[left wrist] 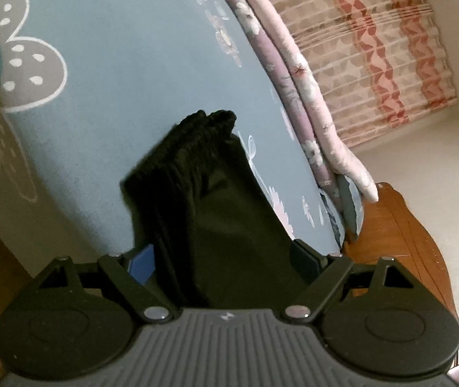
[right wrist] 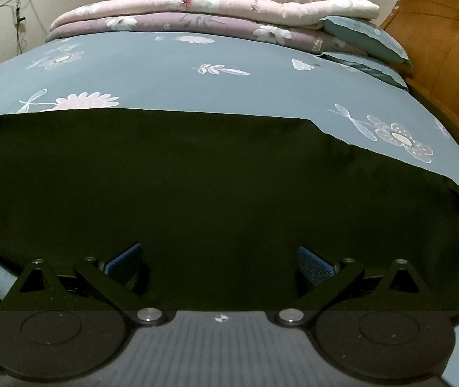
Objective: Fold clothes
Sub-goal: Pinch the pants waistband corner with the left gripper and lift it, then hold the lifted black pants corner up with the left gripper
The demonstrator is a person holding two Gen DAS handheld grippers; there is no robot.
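Black, thin woven cloth: the garment (right wrist: 197, 177) is shown spread flat on the blue sheet (right wrist: 197, 54), on the near part of it, well apart from the folded quilts (right wrist: 197, 9) at the far edge. In the right wrist view a straight upper edge and one slanted corner are seen; in the left wrist view a gathered, ribbed band (left wrist: 210, 129), judged to be an elastic waist, is seen at the garment's far end. The left gripper (left wrist: 226, 254) is shown with jaws spread wide, cloth lying between them; whether either pad touches the cloth cannot be told, and no pinch is seen. The right gripper (right wrist: 219, 264) is likewise shown released, both blue pads clear above the cloth. The garment is judged light, limp and somewhat slippery, so that it will drape and sag from any single hold. A hold is best taken at the thick gathered band or at a hemmed corner, one end per gripper, so that the fold can be laid without bunching.
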